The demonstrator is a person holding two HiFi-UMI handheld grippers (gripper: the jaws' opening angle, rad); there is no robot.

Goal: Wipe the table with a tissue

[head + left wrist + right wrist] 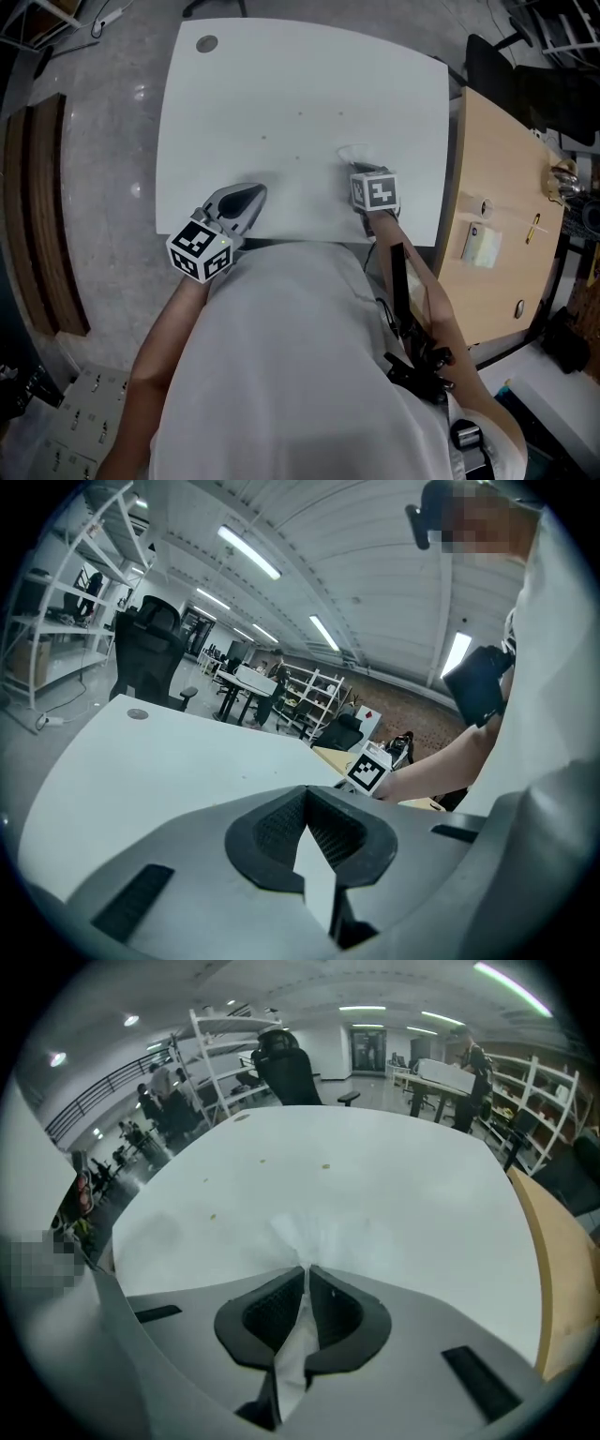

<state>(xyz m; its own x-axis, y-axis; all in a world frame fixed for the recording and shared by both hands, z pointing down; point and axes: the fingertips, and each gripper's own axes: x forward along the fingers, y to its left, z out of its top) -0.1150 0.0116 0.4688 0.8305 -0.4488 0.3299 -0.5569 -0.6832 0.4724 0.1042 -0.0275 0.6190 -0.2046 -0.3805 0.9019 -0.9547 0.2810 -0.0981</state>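
My right gripper is shut on a white tissue, which fans out from the fingertips onto the white table. From above, this gripper points steeply down near the table's front right, with the tissue just ahead of it. A few small specks lie on the table farther out. My left gripper rests low over the front edge of the table, jaws together and holding nothing. In the left gripper view its jaws meet, and the right gripper's marker cube shows beyond.
A wooden desk adjoins the table's right side, carrying a pale pad and a pen. A round grey cap sits in the table's far left corner. A black chair and shelving stand beyond the far edge.
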